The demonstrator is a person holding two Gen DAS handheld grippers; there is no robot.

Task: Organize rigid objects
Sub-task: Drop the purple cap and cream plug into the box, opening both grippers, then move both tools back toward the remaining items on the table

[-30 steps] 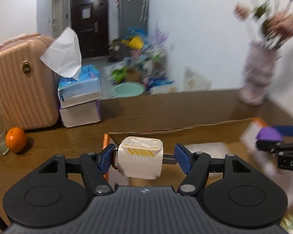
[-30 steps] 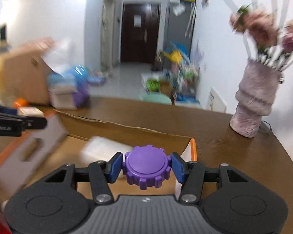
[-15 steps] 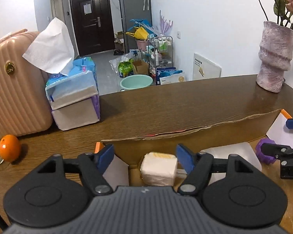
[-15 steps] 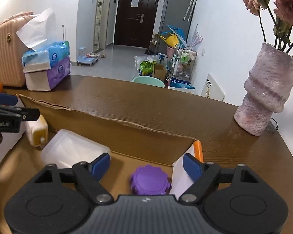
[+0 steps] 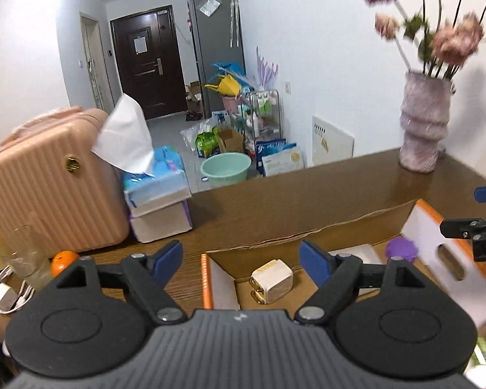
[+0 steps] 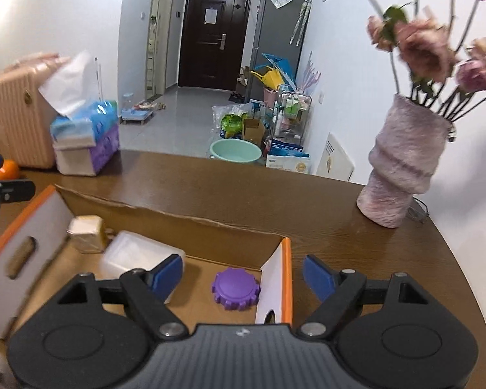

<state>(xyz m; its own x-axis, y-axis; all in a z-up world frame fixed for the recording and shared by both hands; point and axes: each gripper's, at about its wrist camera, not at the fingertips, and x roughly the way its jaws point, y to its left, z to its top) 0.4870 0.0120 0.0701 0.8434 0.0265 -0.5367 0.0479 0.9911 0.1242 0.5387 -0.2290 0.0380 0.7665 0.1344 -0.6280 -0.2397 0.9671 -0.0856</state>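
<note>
Charger (image 5: 271,280) at box (image 5: 307,233) left end, light, rigid, grip flat sides; purple cap (image 6: 236,288) right corner, ridged rim; left gripper (image 5: 241,257), right gripper (image 6: 243,274) spread, empty.

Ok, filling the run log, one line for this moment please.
left gripper: open | right gripper: open | white charger, purple gear, clear container: in cardboard box

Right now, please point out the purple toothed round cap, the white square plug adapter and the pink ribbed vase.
purple toothed round cap (image 6: 236,288), right wrist view, flat top.
white square plug adapter (image 5: 273,278), left wrist view, side face.
pink ribbed vase (image 6: 401,165), right wrist view, body.
</note>
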